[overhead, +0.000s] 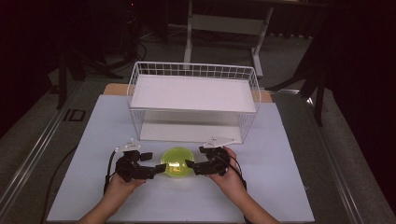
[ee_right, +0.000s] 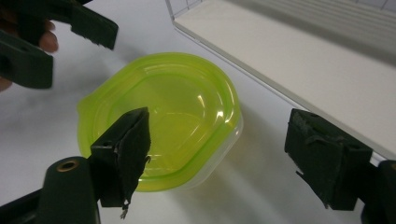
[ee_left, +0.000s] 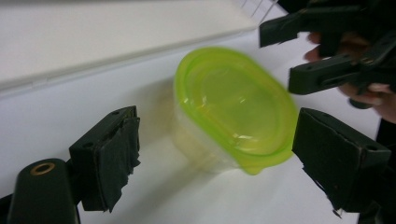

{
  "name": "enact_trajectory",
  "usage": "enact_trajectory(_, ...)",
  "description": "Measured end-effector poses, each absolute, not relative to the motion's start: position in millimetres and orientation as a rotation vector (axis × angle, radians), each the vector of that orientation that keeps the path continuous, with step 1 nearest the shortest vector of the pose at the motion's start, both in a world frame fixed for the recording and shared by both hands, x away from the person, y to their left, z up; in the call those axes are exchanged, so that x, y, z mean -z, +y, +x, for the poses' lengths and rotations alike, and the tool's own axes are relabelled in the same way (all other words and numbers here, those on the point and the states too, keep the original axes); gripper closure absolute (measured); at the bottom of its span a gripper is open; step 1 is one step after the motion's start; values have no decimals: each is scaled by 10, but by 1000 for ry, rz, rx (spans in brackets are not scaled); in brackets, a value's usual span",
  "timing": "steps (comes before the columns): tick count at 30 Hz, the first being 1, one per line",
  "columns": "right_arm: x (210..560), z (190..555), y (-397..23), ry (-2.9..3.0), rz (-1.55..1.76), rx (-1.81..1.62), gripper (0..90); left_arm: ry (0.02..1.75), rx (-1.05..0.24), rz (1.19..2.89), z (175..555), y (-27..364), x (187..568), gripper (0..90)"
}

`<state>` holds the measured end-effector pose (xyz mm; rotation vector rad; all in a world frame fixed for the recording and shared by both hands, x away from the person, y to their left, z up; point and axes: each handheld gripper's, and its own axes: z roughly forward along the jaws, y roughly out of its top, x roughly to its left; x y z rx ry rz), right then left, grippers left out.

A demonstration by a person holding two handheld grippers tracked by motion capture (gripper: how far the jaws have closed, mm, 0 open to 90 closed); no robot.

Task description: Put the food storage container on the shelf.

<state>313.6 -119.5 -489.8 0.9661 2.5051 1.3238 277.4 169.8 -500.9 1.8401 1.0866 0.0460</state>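
A clear tub with a lime-green lid sits on the white table near the front, between both grippers. My left gripper comes at it from the left, my right gripper from the right. In the left gripper view the tub lies between the jaws of my left gripper, which stand wide and do not press it. In the right gripper view the tub sits partly behind the left jaw of my right gripper; the right jaw stands well clear of it.
A white wire rack with a flat white shelf on top stands just behind the tub; its lower board runs close by on the far side. The white table sheet has free room left, right and in front.
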Motion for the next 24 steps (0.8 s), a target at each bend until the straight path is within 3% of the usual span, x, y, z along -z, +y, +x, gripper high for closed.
enact_trajectory(6,4946,3167,-1172,2522,992,-1301,340,1162,-44,1846,2801,1624,5100,348)
enact_trajectory(11,4980,3179,-1192,2536,1017,-1311,394,1157,37,1828,2818,1605,5133,557)
enact_trajectory(17,5014,3178,-1253,2554,1100,-1326,458,1162,65,1837,2812,1589,5108,609)
enact_trajectory(21,4979,3131,-1233,2572,1056,-1338,603,1179,56,1835,2794,1582,5097,641)
enact_trajectory(24,4943,3103,-1235,2579,1054,-1350,639,1166,43,1849,2774,1572,5087,670)
